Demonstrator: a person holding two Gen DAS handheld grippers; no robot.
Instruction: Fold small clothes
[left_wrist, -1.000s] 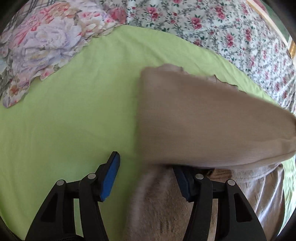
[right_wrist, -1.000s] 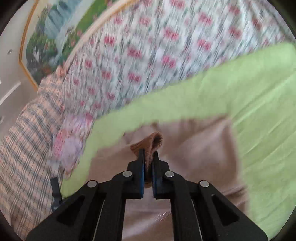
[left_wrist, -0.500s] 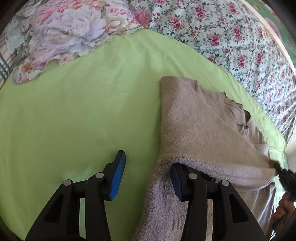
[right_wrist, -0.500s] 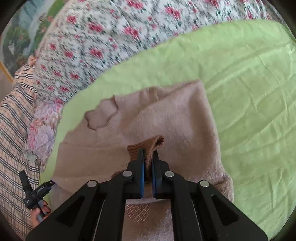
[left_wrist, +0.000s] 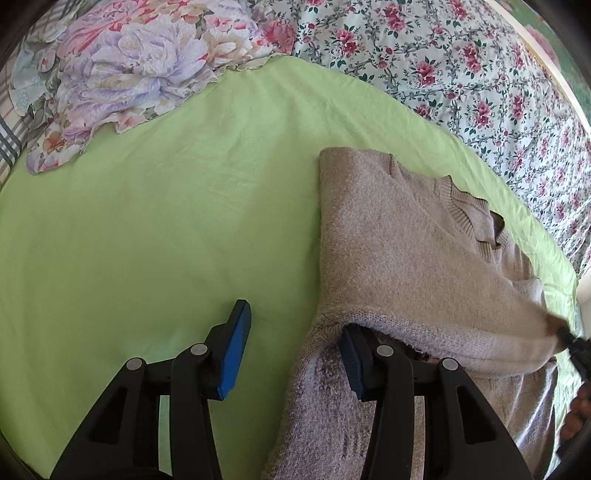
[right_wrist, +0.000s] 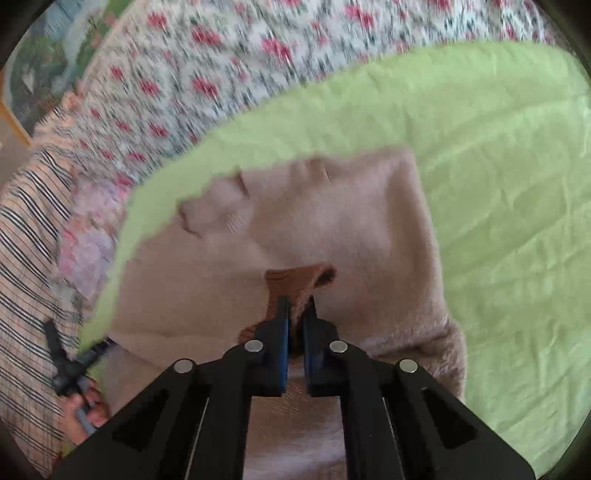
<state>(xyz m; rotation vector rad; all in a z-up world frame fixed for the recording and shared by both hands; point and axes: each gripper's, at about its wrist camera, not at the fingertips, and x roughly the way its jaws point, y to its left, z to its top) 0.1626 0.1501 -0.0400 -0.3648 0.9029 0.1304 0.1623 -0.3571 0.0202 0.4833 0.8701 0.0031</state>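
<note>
Left wrist view: the left gripper (left_wrist: 291, 354) points steeply down at the green sheet (left_wrist: 166, 229), its jaws standing apart. The left blue pad (left_wrist: 234, 354) hangs over bare sheet. The right pad is tucked under the lifted hem of the beige knit sweater (left_wrist: 399, 251), so cloth lies between the jaws, but the pads do not press together on it. The sweater lies on the right half of the sheet, one side doubled over toward the right, its ribbed neckline (left_wrist: 469, 218) near the far edge. At the right rim of the picture the folded flap is drawn to a point where the right gripper (left_wrist: 569, 338) pinches it; fingers of the person's hand show just below. A large-flowered cloth (left_wrist: 122, 66) lies crumpled at the sheet's far left corner, and a small-rose quilt (left_wrist: 461, 62) runs along its far edge.

Right wrist view, blurred: the right gripper (right_wrist: 295, 314) points down over the sweater (right_wrist: 351, 221) with its jaws clamped on a brown ribbed cuff (right_wrist: 295, 280), which sticks up between the pads. The sweater spreads beneath, toward the sheet's left edge. The sheet (right_wrist: 498, 166) is bare to the right. At lower left the left gripper (right_wrist: 74, 362) shows with the hand that holds it, against a striped cloth (right_wrist: 26, 258).
</note>
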